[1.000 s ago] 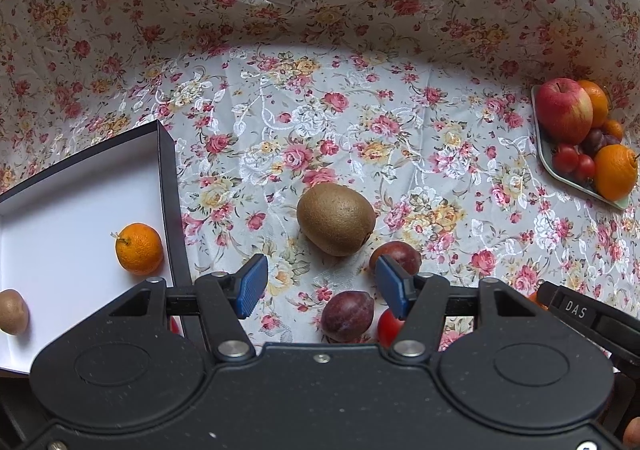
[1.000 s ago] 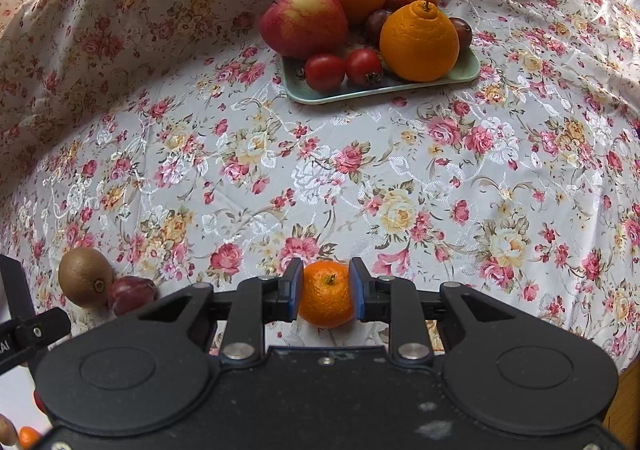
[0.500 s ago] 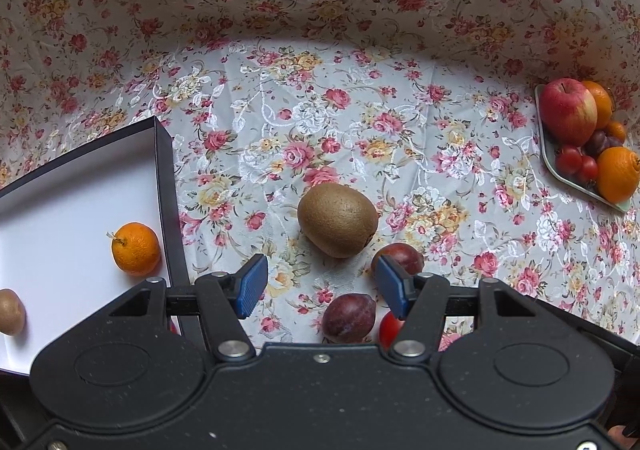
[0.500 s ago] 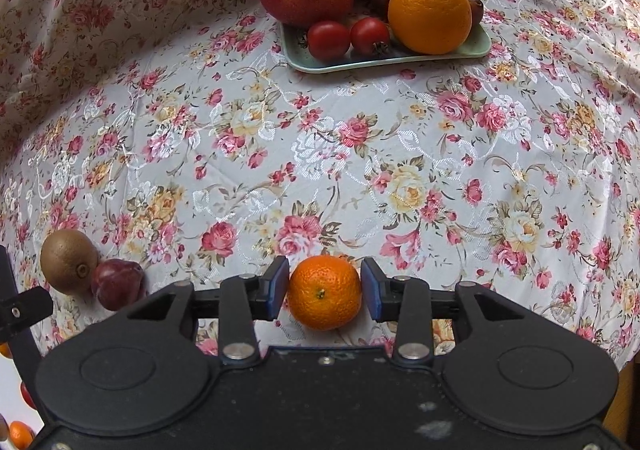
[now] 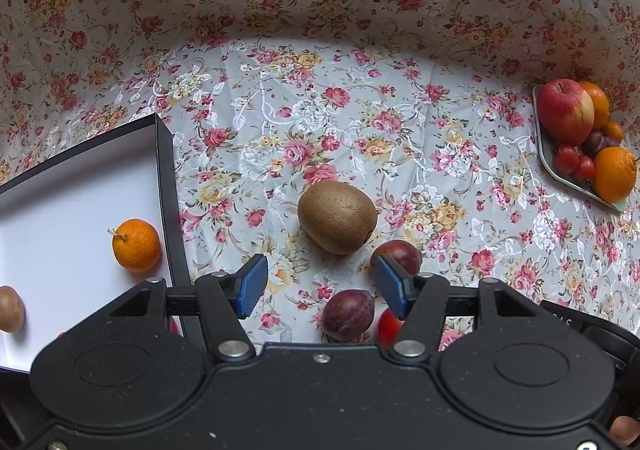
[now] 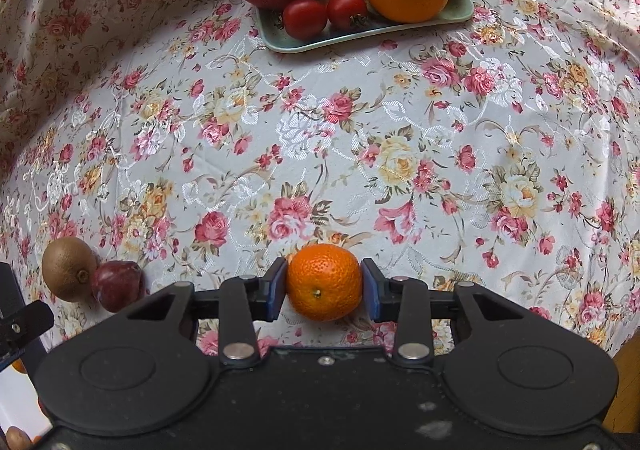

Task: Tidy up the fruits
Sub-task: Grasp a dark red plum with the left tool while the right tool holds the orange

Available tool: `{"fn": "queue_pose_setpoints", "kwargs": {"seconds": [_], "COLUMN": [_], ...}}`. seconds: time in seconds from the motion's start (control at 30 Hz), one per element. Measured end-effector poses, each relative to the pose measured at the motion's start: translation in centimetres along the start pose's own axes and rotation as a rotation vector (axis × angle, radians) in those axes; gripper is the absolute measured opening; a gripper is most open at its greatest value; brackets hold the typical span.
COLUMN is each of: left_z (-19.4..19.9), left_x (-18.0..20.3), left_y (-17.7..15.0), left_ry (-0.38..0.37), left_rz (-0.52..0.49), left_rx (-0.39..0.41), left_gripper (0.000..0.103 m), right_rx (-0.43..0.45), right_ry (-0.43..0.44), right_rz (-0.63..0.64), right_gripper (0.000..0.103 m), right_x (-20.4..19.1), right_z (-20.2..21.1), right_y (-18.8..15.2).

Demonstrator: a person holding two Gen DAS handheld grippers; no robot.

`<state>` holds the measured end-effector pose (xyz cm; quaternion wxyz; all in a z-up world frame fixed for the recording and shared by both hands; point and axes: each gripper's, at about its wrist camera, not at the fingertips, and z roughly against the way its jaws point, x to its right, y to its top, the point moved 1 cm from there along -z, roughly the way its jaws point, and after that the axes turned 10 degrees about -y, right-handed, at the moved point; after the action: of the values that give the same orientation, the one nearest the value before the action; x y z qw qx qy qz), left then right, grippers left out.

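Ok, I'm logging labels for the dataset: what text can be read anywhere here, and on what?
Faint white letters on the black part at the left wrist view's right edge: cut off, unreadable.
Green tray, box, floral cloth: no text visible.

Left wrist view: low over the floral tablecloth [image 5: 360,98], facing forward and down, close to a kiwi [image 5: 337,216] at centre, a white box [image 5: 72,202] on its left, a fruit tray [image 5: 576,186] far right. Right wrist view: equally low, facing that tray [image 6: 360,36] ahead across open cloth. Shared: cloth, tray, and kiwi [image 6: 69,269], at lower left here.
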<state>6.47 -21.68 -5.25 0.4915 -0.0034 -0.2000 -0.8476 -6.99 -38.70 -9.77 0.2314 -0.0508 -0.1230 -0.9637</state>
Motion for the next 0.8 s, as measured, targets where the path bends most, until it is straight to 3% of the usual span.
{"fn": "queue_pose_setpoints", "kwargs": {"seconds": [0.2, 0.8], "left_z": [0.1, -1.5], "left_x": [0.1, 0.6], "left_y": [-0.1, -1.5], "left_ry": [-0.021, -0.046], "left_rz": [-0.004, -0.002], "left_rx": [-0.007, -0.082], "left_gripper": [0.064, 0.064], "right_rx": [0.036, 0.137], "right_ry": [-0.035, -0.026], "right_rz": [-0.024, 0.015], "right_gripper": [0.038, 0.038], "right_x": [0.6, 1.2], "right_z": [1.3, 5.3], "right_y": [0.4, 0.7]}}
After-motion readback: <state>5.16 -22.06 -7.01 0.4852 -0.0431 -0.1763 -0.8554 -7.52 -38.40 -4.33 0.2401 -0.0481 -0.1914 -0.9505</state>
